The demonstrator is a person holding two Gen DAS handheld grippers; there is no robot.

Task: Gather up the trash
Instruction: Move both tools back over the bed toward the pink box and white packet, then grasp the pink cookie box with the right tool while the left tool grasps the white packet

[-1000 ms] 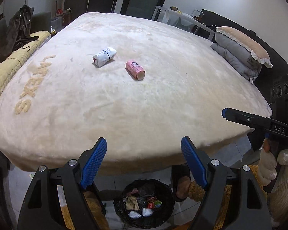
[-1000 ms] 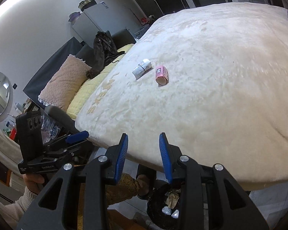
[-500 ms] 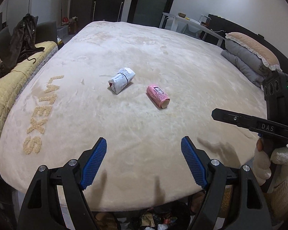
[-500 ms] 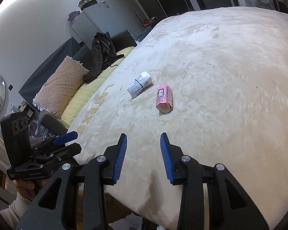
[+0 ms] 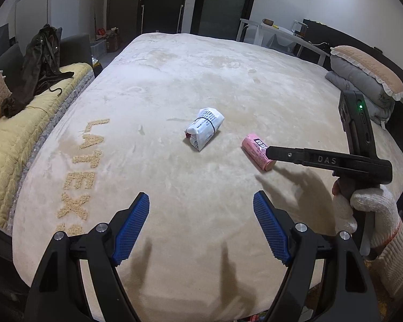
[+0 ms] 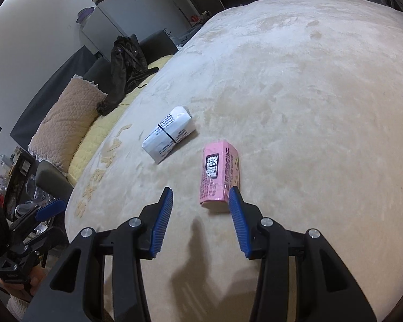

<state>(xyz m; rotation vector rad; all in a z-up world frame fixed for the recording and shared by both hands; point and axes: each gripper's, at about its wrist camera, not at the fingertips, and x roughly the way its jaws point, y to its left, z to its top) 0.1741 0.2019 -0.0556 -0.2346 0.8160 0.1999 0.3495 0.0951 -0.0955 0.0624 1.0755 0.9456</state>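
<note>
A pink carton [image 6: 219,177] lies on its side on the beige bed cover [image 6: 309,107]; it also shows in the left wrist view [image 5: 256,154]. A white wrapped packet with a black band [image 6: 170,136] lies to its left, and is seen in the left wrist view [image 5: 204,132]. My right gripper [image 6: 201,208] is open and empty, its right fingertip just at the carton's near end. My left gripper [image 5: 201,214] is open and empty over the bed, well short of the packet. The right gripper's finger [image 5: 303,158] reaches in from the right beside the carton.
A yellow quilt [image 5: 16,139] with a dark jacket [image 5: 37,67] lies along the bed's left side. Pillows [image 5: 368,77] are stacked at the right edge. A pillow [image 6: 67,126] lies at the left in the right wrist view. "LATEX" lettering [image 5: 83,169] marks the cover.
Both grippers rose from the trash bin below the bed edge and moved forward over the bed. The right gripper opened wider and closed in on the pink carton.
</note>
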